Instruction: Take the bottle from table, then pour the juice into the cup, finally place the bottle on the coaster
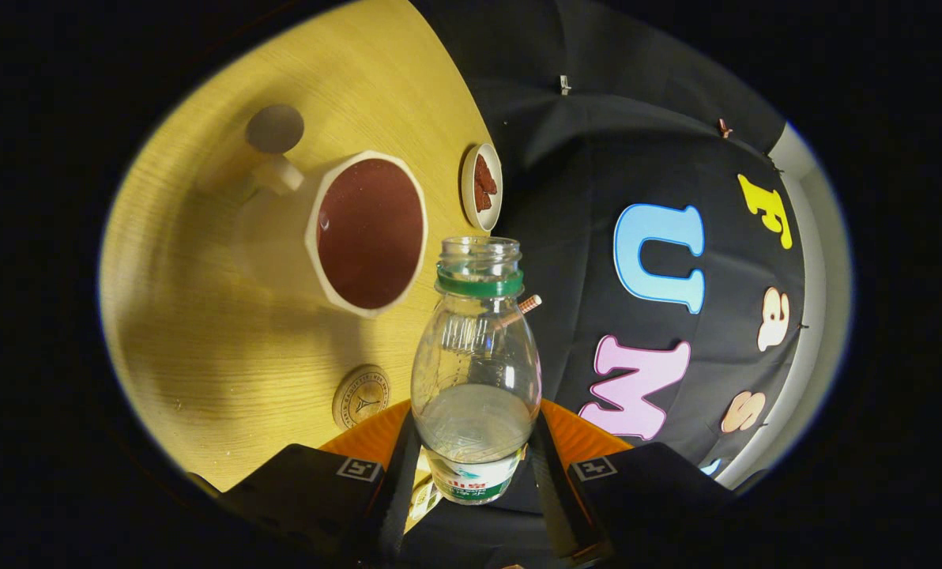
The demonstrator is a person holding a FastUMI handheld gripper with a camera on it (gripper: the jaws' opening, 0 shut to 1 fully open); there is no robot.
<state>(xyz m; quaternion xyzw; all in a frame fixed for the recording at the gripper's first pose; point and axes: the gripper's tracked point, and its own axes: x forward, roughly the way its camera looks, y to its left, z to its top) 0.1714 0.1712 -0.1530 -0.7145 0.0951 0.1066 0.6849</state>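
1. I had the gripper (pixel 475 466) clamped on the bottle (pixel 476 371), one finger pressed to each side of its lower body, so the bottle sat squarely between the fingers and pointed forward along them.
2. The whole view was rolled: the table (pixel 226 348) stood off to one side like a wall, which I read as the bottle being tipped well over for the pour.
3. The cup (pixel 364 233) lay just beyond the bottle's open neck, its mouth turned towards me and its handle on the far side. I judged the neck was held near the rim so the liquid would fall inside.
4. The coaster (pixel 361 396) lay on the table near the fingers, beside the bottle's body and bare, waiting for the last step.
5. A small dish (pixel 482 186) with something reddish sat past the cup by the table's edge, out of the pouring line.
6. The bottle was clear plastic, uncapped, with a green ring below the neck and a label band by the fingers. Pale liquid sat low in it, near the fingers.
7. The cup's inside looked dark reddish-brown; whether that was glaze or liquid I couldn't tell.
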